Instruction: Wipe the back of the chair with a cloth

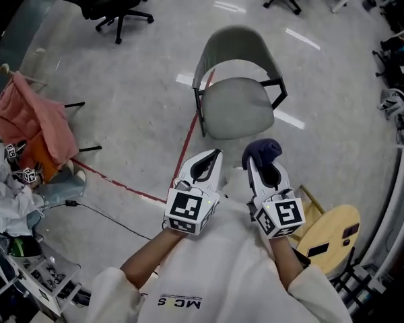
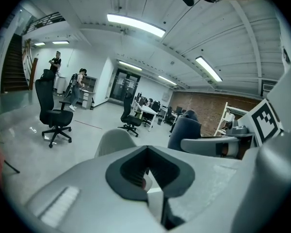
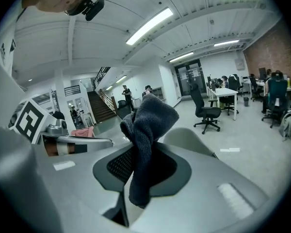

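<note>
Right hand-held gripper (image 1: 262,169) clamped on dark cloth (image 1: 261,151), which is bunched up above the jaws. Left hand-held gripper (image 1: 209,159): jaws together, nothing between. Grey chair (image 1: 239,103) stands just ahead, apart from both.

We see the chair (image 1: 237,106) standing upright on the floor, pale grey-green, with a padded seat, a curved shell back and dark legs. Its seat faces us and its back is on the far side. The cloth (image 3: 148,130) is dark blue-grey and knitted. It is bunched into a thick wad, pinched between the jaws of the right gripper (image 1: 266,170). Most of it pokes up past the jaw tips, with a short tail hanging below. The cloth sits near the seat's front edge, clear of the chair.
</note>
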`<state>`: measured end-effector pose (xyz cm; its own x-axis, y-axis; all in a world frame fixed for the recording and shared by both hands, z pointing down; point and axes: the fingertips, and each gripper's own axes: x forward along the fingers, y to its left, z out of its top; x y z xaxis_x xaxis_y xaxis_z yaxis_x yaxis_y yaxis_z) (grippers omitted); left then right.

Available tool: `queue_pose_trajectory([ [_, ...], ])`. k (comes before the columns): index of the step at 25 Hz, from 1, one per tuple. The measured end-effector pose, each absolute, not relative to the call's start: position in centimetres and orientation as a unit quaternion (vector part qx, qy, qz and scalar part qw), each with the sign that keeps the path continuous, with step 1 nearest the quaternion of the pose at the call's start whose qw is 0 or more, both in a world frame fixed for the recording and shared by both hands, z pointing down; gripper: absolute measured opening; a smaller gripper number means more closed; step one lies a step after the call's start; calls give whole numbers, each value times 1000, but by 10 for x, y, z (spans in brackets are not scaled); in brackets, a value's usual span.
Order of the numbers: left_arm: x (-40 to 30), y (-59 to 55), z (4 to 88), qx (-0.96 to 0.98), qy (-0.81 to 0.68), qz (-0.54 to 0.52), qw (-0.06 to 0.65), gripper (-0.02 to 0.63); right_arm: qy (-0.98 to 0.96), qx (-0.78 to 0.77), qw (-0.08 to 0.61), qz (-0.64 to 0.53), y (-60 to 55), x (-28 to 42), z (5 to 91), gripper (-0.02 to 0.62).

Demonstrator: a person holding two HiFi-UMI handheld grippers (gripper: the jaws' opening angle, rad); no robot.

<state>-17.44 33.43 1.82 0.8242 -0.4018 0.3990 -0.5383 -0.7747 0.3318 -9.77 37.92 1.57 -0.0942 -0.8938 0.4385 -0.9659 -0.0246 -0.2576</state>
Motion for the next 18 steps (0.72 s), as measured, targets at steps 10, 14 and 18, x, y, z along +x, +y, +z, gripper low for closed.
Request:
queue_pose_trajectory([
  [10, -145, 263, 31, 910, -312, 170, 214, 0, -752, 609, 89, 235, 292, -56, 29, 87],
  [14, -114, 241, 38, 903, -335, 176, 202, 0, -785, 570, 87, 225, 260, -35, 28, 87],
  [18, -91, 226, 47, 893, -355, 176, 211, 0, -808, 536, 90, 226, 230, -18, 34, 87],
])
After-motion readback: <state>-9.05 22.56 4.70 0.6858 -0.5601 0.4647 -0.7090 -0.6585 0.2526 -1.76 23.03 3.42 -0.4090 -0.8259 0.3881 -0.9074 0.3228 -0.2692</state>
